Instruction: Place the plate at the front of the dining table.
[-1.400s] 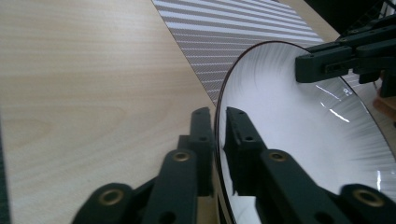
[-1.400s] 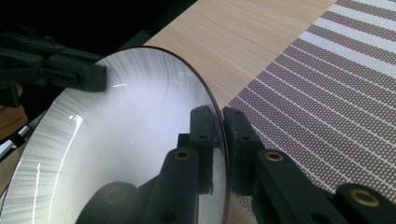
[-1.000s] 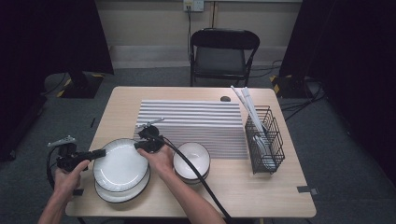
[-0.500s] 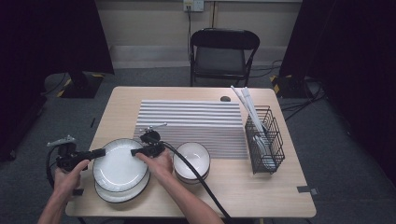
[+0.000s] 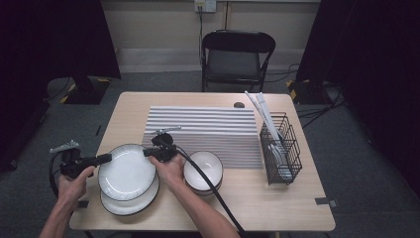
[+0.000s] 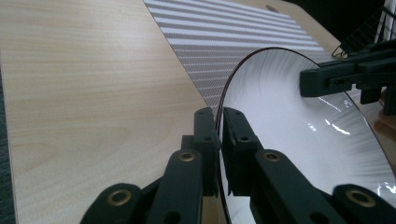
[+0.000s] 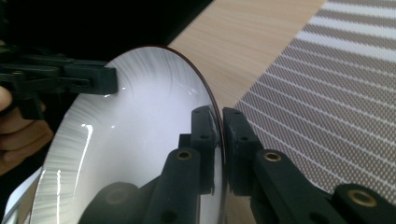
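A white plate with a dark rim (image 5: 128, 171) lies over a second plate (image 5: 130, 206), offset up and to the left of it. My left gripper (image 5: 106, 158) is shut on the top plate's left rim, and the left gripper view shows that rim (image 6: 219, 123) pinched between the jaws. My right gripper (image 5: 148, 151) grips the opposite rim. Its jaws have just been closing, and the right gripper view shows them pressed on the plate's edge (image 7: 215, 122). Each gripper view shows the other gripper across the plate (image 6: 299, 135) (image 7: 135, 140).
Stacked white bowls (image 5: 203, 168) sit just right of the plates, under the right forearm. A striped mat (image 5: 208, 126) lies behind them. A black wire basket (image 5: 280, 148) with white utensils stands at the right. A folding chair (image 5: 237, 54) stands beyond the table's far edge.
The right gripper has shifted slightly at the top plate's right rim and closed onto it. The left gripper and both plates have kept still.
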The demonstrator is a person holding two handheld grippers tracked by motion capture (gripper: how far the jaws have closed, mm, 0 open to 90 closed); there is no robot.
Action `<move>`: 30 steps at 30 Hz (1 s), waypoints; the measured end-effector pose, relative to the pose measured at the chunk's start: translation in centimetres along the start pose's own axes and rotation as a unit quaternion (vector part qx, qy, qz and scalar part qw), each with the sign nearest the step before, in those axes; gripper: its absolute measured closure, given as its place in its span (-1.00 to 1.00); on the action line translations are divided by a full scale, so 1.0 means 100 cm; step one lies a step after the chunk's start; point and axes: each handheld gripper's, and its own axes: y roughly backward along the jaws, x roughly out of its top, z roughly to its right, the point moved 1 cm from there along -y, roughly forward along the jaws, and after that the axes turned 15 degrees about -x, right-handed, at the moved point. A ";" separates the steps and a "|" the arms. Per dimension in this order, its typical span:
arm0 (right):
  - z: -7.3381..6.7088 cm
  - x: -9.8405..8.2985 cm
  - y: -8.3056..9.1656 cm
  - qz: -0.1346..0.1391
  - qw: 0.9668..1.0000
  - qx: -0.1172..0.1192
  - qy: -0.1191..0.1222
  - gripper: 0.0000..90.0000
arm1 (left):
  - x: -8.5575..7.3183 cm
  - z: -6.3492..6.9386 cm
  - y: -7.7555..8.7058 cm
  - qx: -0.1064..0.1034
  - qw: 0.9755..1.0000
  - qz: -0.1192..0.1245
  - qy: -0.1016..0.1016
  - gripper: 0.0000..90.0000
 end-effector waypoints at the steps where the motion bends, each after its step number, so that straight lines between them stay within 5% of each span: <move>1: 0.000 0.001 0.001 0.004 1.000 0.006 -0.001 0.89 | 0.002 -0.001 0.001 -0.002 1.000 0.006 0.003 0.88; 14: 0.005 -0.001 -0.006 -0.015 1.000 -0.010 -0.014 0.85 | 0.004 0.000 -0.007 0.016 1.000 -0.012 -0.010 0.89; 27: 0.003 -0.007 -0.018 -0.052 0.998 0.027 -0.031 0.49 | 0.002 0.000 -0.006 0.010 1.000 -0.004 -0.013 0.90; 30: 0.004 -0.006 -0.019 -0.052 0.997 0.033 -0.043 0.59 | 0.002 0.000 -0.005 0.007 1.000 0.003 -0.012 0.88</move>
